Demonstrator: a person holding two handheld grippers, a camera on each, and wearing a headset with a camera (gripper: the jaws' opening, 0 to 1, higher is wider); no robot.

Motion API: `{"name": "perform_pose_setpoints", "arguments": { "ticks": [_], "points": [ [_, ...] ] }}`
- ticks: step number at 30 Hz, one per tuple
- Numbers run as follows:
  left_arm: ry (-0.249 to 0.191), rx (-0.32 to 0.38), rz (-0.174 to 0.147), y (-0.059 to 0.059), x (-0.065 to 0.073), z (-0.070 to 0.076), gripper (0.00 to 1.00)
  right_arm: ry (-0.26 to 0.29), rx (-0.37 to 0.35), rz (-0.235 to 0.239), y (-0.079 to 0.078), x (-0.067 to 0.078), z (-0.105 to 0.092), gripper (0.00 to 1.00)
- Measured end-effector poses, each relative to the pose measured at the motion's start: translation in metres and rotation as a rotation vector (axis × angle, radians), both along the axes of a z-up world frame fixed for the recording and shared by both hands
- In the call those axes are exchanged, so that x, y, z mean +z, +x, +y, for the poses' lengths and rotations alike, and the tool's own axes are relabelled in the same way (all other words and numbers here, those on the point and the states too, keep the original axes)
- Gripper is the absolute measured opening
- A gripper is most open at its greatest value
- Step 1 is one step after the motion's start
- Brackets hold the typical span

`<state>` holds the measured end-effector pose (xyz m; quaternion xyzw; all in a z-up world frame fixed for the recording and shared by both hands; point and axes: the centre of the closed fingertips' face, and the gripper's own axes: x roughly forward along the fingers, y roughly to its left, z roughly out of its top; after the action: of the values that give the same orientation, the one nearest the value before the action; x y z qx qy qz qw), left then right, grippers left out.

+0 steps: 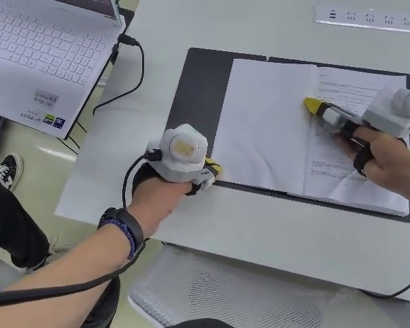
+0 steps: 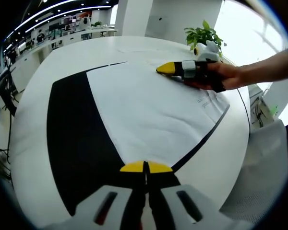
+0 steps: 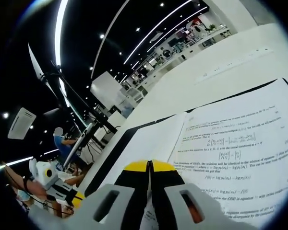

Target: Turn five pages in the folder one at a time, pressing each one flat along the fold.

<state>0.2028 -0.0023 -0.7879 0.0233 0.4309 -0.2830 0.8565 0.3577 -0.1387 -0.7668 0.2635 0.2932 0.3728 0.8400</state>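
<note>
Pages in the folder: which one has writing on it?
The page on the right: it has lines of printed text. The page on the left is blank white. The right gripper rests at the fold between them.

The right gripper [image 3: 150, 166] has its yellow-tipped jaws pressed together, right over the fold of the open folder [image 3: 111, 154]. A blank page [image 3: 145, 138] lies left of the fold and a printed page [image 3: 240, 143] right. The left gripper [image 3: 78, 198] sits at the lower left.
</note>
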Motion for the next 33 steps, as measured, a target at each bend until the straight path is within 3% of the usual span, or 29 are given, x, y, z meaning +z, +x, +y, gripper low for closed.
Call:
{"name": "perform_pose_setpoints", "arguments": {
  "ticks": [13,33],
  "points": [
    [0.001,-0.003,0.003,0.003,-0.005,0.001,0.00,0.010,0.049,0.009,-0.053,0.005,0.004,0.00],
    [0.007,-0.005,0.001,0.003,-0.006,0.001,0.00,0.022,0.090,0.057,-0.111,0.004,0.004,0.00]
  ]
}}
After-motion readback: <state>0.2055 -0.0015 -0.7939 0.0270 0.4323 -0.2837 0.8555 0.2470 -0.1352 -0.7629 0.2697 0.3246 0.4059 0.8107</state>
